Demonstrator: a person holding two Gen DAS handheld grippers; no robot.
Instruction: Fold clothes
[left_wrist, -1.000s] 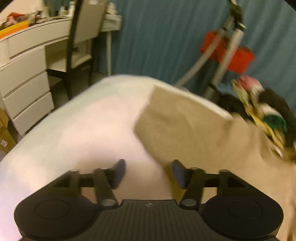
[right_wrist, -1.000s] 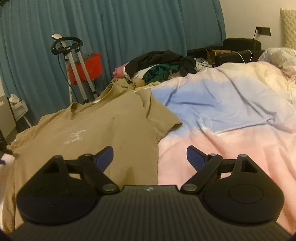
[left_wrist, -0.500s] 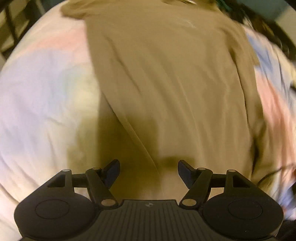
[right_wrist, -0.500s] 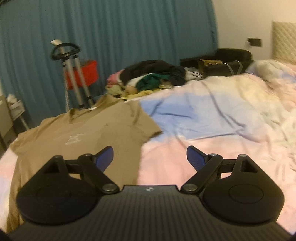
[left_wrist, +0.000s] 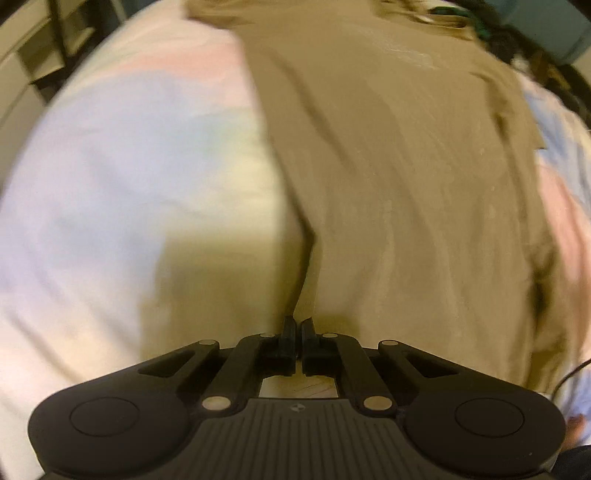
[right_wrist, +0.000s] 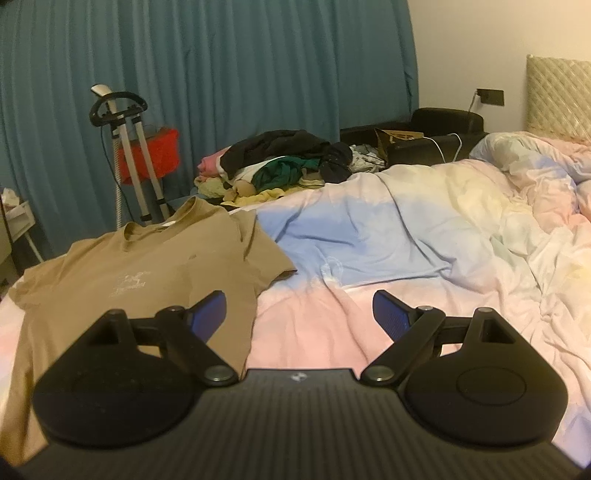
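A tan short-sleeved cotton T-shirt (right_wrist: 140, 273) with a pale printed logo on its chest lies spread face-up on the bed's pastel quilt (right_wrist: 406, 258), which is patched in pink, blue and cream. The shirt's collar points toward the teal pleated curtain (right_wrist: 221, 74), its hem toward the cameras.

The left gripper (left_wrist: 295, 326) points steeply down at the shirt's hem end. Its black fingers (left_wrist: 289, 332) are pressed together, with only a sliver of a gap between them. A ridge of the tan fabric runs from the shirt's left side edge right to the fingertips, and the cloth appears pinched there, though the view is blurred. The quilt lies to the left of that edge.

The right gripper (right_wrist: 299, 314) hovers low over the bed, pointing across it, just beside the shirt's right side. Its blue-padded fingers (right_wrist: 207, 314) stand wide apart with nothing held; the left pad sits over the shirt's edge and the right one over pink quilt.

Beyond the shirt's collar, a heap of mixed clothes (right_wrist: 284, 166) in black, green, yellow and pink rests at the bed's far edge. A garment steamer stand (right_wrist: 129, 147) with metal poles stands before the curtain, with a red bin (right_wrist: 155, 155) behind it.
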